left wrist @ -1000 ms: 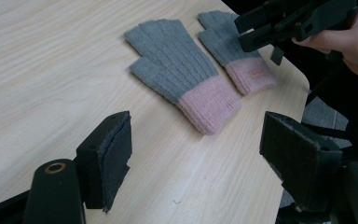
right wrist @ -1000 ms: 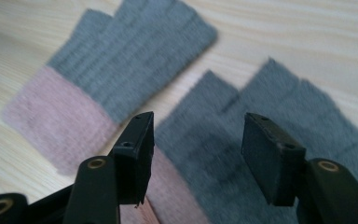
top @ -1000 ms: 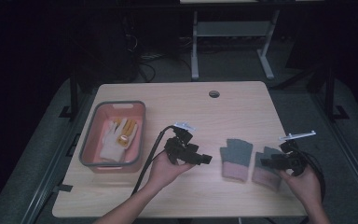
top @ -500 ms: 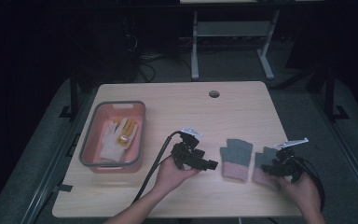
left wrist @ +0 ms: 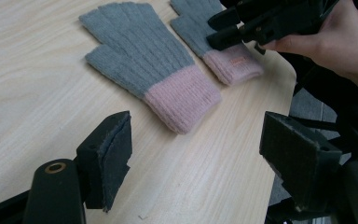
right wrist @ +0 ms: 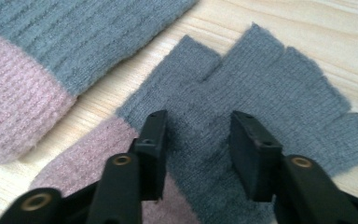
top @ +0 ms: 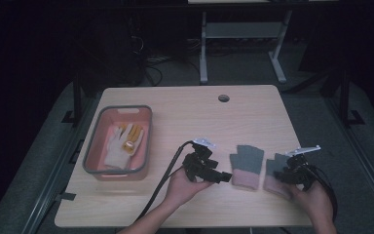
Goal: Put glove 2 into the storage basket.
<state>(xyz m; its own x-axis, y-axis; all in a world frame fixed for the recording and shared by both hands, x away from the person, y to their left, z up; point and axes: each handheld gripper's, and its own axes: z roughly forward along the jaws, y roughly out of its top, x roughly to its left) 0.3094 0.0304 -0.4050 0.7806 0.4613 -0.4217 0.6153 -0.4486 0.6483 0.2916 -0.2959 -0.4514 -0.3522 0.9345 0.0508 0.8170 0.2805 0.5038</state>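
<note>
On the near right part of the tabletop [top: 185,105] two grey gloves with pink cuffs lie flat, side by side and just apart, fingers pointing away from me. My right tool [top: 286,174] is down over the right glove [top: 272,170]; in the right gripper view its two black jaws stand on either side of a strip of the grey knit [right wrist: 261,88] just above the cuff. They have just been closing, yet a gap remains between them and I cannot see the pads pinching the fabric, so I call it partly open with the glove between the jaws. My left tool [top: 219,176] lies low in my left hand [top: 185,187], pointing toward the left glove [top: 246,165]. In the left gripper view its jaws stand wide apart with nothing between them, and that glove [left wrist: 144,65] lies on the wood ahead of them, its pink cuff nearest the tool; the right tool [left wrist: 223,30] is over the other glove [left wrist: 214,42] beyond. Well off to the left sits a pink bin [top: 93,146] with a grey rim, holding a white glove [top: 114,151] with yellow on it.
</note>
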